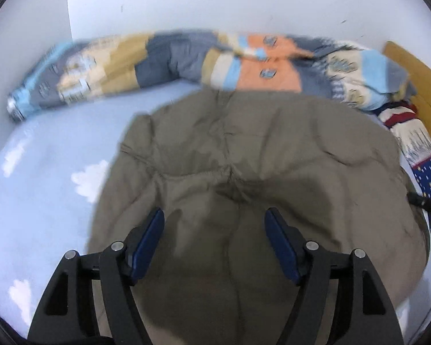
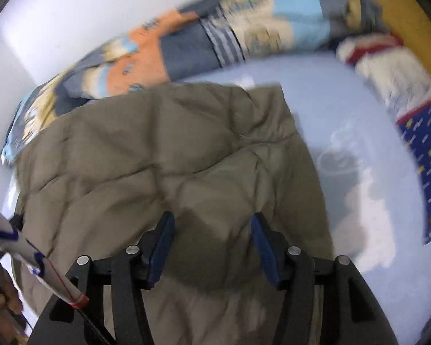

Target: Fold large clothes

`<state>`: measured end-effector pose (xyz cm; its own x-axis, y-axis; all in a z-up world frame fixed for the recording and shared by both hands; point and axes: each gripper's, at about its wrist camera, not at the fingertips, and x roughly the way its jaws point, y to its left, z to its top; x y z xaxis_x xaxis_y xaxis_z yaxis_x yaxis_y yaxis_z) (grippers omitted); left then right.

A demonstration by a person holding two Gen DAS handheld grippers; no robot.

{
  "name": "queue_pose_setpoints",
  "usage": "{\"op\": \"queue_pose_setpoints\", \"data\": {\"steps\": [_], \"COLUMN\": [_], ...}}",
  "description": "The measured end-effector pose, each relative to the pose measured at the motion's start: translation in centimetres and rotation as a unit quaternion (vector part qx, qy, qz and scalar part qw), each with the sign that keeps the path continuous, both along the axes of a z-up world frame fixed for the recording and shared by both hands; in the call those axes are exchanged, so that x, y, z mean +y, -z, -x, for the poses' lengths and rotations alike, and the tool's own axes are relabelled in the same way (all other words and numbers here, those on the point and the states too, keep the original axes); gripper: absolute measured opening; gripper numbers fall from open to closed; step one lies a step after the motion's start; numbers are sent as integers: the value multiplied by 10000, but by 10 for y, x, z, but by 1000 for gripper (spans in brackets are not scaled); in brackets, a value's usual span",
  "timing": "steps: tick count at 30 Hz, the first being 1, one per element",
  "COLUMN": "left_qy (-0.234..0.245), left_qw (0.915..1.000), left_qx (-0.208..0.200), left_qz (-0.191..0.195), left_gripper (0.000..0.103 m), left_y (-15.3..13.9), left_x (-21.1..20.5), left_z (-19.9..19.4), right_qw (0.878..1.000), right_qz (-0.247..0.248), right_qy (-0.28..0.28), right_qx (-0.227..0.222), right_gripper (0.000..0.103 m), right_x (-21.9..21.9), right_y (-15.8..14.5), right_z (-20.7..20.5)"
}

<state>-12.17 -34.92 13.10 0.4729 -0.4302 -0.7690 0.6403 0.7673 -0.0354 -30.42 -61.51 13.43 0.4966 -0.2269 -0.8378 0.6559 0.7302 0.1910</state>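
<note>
A big olive-brown quilted jacket point(image 1: 244, 149) lies spread on a pale blue sheet with white clouds point(image 1: 43, 172). My left gripper point(image 1: 214, 212) hangs over the jacket's near part, its blue pads point(image 1: 148, 241) wide apart and gripping nothing. In the right wrist view the same jacket point(image 2: 158, 149) fills the middle and left, with its straight edge toward the bare sheet point(image 2: 344, 109). My right gripper point(image 2: 212, 217) is open above the jacket's near right part, with no cloth pinched between its pads point(image 2: 263, 247).
A bunched patchwork quilt point(image 1: 186, 57) runs along the white wall behind the jacket. A navy, red and cream blanket point(image 2: 411, 120) and a wooden headboard point(image 1: 422, 86) are on the right. A hand point(image 2: 3, 302) and a white tool point(image 2: 34, 258) show at lower left in the right wrist view.
</note>
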Motion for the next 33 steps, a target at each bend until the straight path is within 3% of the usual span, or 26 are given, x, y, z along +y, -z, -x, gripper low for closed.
{"op": "queue_pose_setpoints", "data": {"steps": [6,12,17,25,33], "left_qy": [62,-110,-296,-500,-368], "left_qw": [9995,9990,9982,9986,9990], "left_qx": [-258,-362,-477,-90,77], "left_qz": [152,251,193,127,-258], "left_gripper": [72,72,72,73,76], "left_y": [-21,-16,-1,29,50], "left_x": [56,90,90,80,70], "left_z": [63,85,70,37,31], "right_qw": [9980,9952,9948,9949,9959], "right_qz": [443,799,921,988,797], "right_qy": [-163,-145,-268,-199,-360], "right_qx": [-429,-543,-353,-69,239], "right_gripper": [67,67,67,63,65], "right_x": [92,154,159,139,132], "right_y": [-38,-38,-21,6,42], "right_z": [40,52,37,12,-5]}}
